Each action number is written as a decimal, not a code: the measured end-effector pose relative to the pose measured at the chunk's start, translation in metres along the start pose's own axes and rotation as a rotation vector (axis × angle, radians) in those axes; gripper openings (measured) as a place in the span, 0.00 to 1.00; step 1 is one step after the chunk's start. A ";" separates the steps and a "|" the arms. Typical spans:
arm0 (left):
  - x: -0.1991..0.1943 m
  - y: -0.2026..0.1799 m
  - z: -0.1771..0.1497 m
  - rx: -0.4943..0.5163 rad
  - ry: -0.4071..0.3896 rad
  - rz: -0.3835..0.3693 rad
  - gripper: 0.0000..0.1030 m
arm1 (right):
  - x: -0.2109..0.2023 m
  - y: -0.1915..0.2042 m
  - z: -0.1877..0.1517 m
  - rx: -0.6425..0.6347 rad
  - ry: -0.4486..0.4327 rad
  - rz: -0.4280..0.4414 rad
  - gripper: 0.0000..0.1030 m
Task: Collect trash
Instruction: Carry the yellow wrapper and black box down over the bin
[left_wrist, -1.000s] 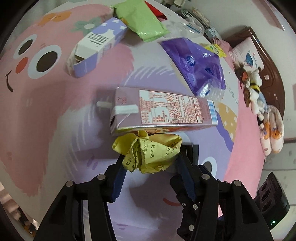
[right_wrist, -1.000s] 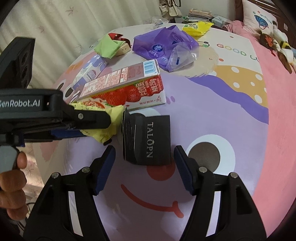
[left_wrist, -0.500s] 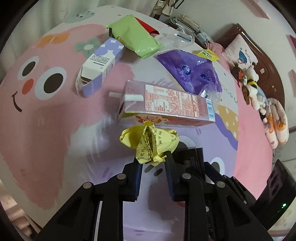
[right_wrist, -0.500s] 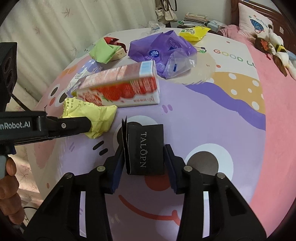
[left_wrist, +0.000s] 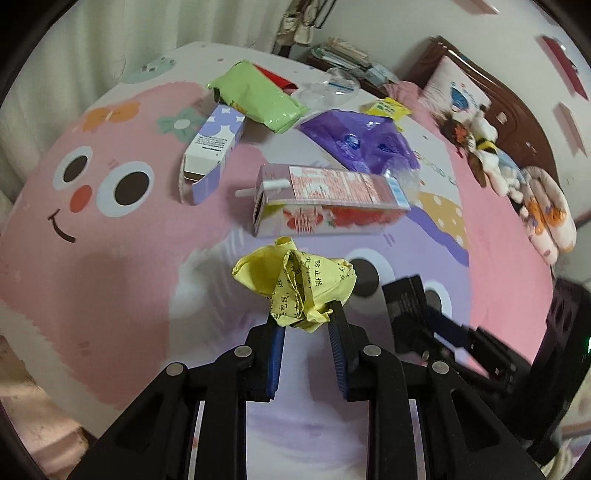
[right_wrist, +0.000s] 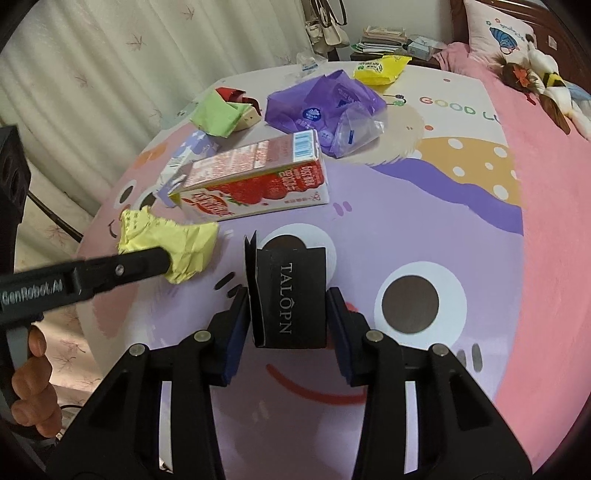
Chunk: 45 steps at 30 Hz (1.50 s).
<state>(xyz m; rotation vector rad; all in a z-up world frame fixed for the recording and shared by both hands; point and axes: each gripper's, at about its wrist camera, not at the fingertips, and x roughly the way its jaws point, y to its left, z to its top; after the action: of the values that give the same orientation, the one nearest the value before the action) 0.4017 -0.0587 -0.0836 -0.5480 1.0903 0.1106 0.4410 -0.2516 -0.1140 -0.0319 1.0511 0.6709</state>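
My left gripper (left_wrist: 306, 317) is shut on a crumpled yellow paper (left_wrist: 295, 284) and holds it above the bed cover; the paper also shows in the right wrist view (right_wrist: 173, 243). My right gripper (right_wrist: 286, 310) is shut on a black TALOPN box (right_wrist: 290, 299), lifted off the cover; the box shows at the right of the left wrist view (left_wrist: 406, 302). A strawberry milk carton (left_wrist: 328, 199) lies on its side just beyond both grippers, also seen in the right wrist view (right_wrist: 258, 177).
Farther back lie a purple-and-white carton (left_wrist: 210, 151), a green wrapper (left_wrist: 258, 96), a purple plastic bag (left_wrist: 362, 140) and a yellow snack packet (right_wrist: 380, 68). Plush toys (left_wrist: 517, 177) sit at the bed's right. A curtain (right_wrist: 110, 74) hangs to the left.
Both grippers closed, the left on the yellow paper and the right on the black box, and both lifted their loads up and back from the milk carton.
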 end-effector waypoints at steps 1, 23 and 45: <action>-0.007 0.001 -0.005 0.016 -0.002 -0.004 0.22 | -0.003 0.002 -0.001 0.005 -0.003 0.001 0.37; -0.168 0.107 -0.181 0.453 0.042 -0.123 0.22 | -0.102 0.160 -0.165 0.210 -0.085 -0.073 0.37; 0.040 0.190 -0.331 0.606 0.323 -0.070 0.22 | 0.066 0.146 -0.359 0.435 0.172 -0.204 0.37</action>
<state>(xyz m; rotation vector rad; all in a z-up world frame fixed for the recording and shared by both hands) 0.0862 -0.0590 -0.3016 -0.0537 1.3415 -0.3730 0.1020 -0.2210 -0.3102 0.1817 1.3215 0.2488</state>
